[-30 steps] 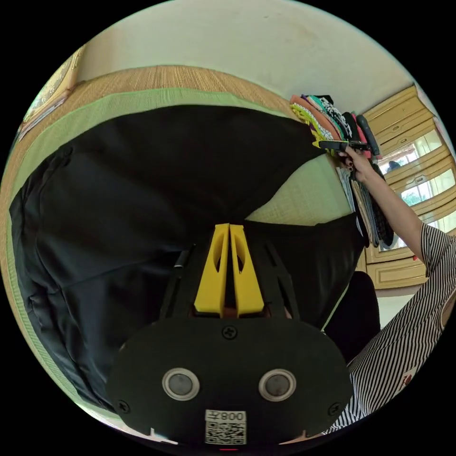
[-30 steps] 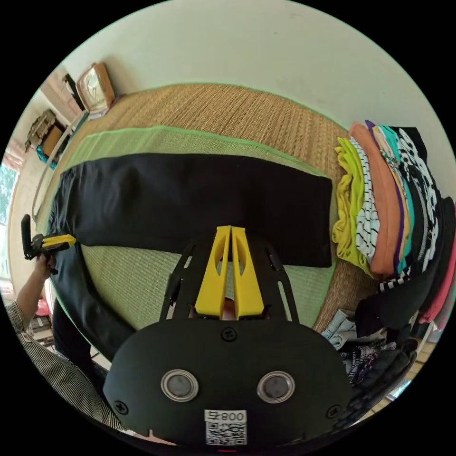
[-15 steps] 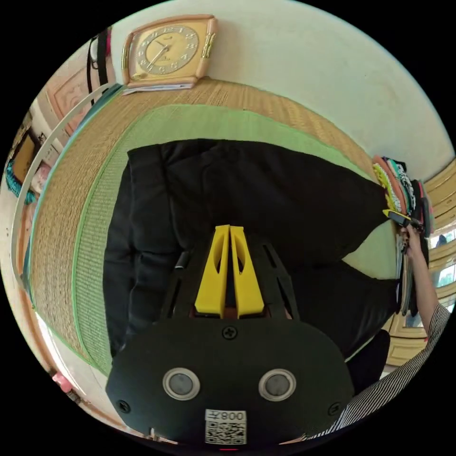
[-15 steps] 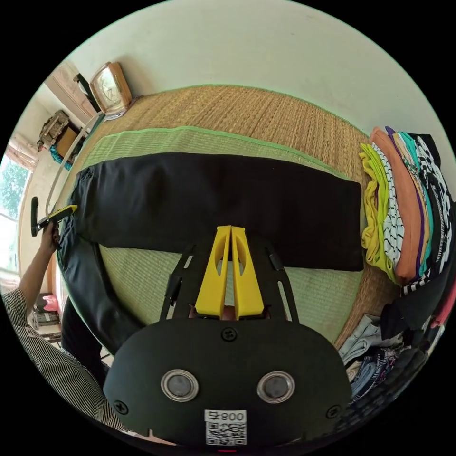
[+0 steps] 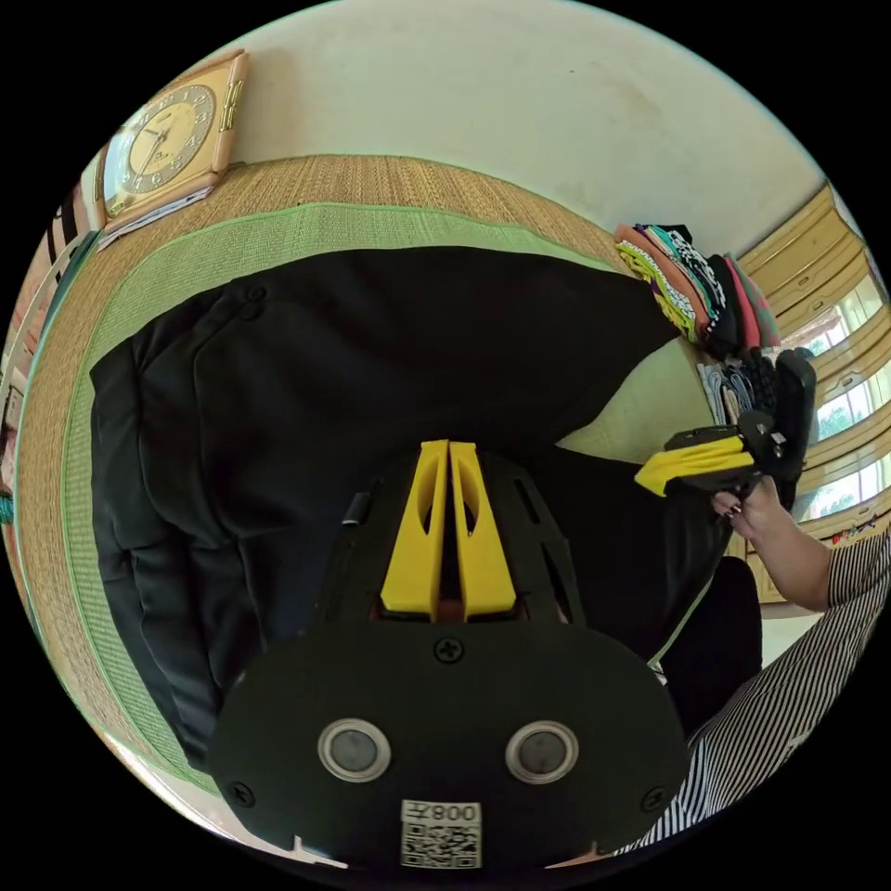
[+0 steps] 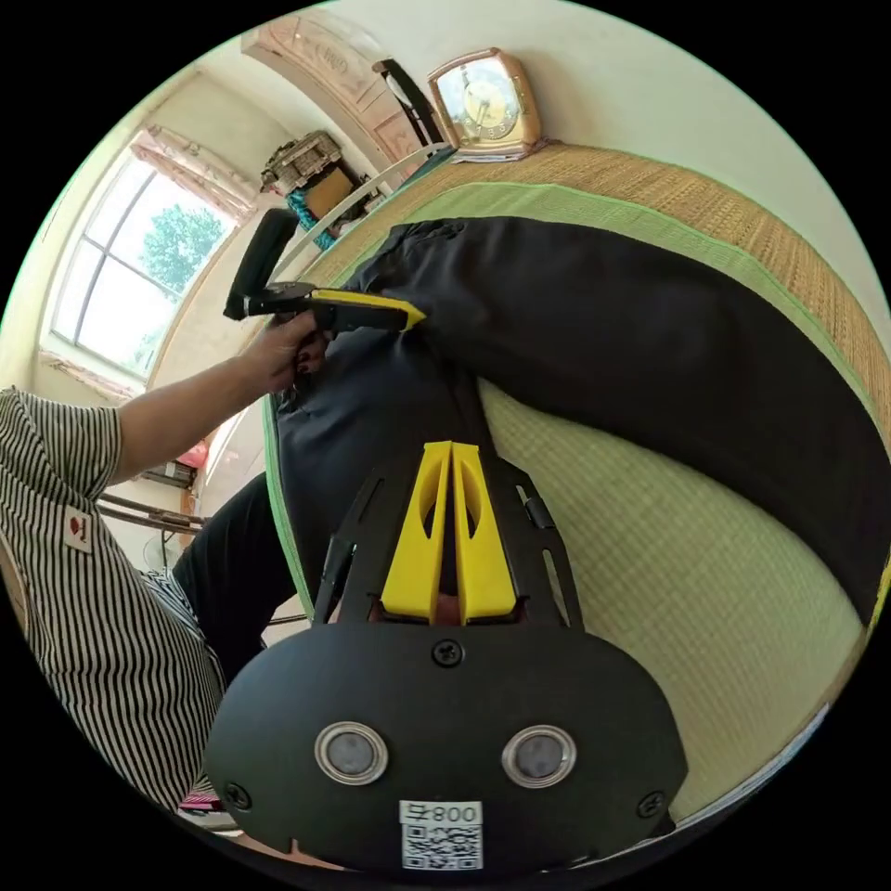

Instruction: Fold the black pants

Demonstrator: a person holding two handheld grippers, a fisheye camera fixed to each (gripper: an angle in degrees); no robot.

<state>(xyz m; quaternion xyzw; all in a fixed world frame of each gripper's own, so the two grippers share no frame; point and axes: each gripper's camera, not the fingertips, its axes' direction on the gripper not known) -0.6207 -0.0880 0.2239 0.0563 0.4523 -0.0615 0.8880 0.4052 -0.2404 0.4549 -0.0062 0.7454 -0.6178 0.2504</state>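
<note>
The black pants [image 5: 390,371] lie spread flat on a green mat [image 5: 306,227], the two legs parted in a V. My left gripper [image 5: 449,444] hovers over the seat of the pants, its yellow jaws shut with nothing seen between them. In the right gripper view, the left gripper [image 6: 422,317] has its tip at the upper part of the pants [image 6: 650,325]. My right gripper [image 6: 451,445] is shut and hangs above the near leg. A hand holds the right gripper [image 5: 642,483] at the right edge of the left gripper view, over that leg.
A stack of folded clothes [image 5: 696,288] sits past the leg ends, beside wooden cabinets [image 5: 835,306]. A clock [image 5: 167,139] leans on the wall beyond the straw mat [image 5: 390,181]. The person's striped shirt [image 6: 93,575] and a window [image 6: 139,269] are on the near side.
The right gripper has moved away from the clothes stack and the leg ends, towards the waist end and the left gripper. Both views swung with the hands. The pants lie as before.
</note>
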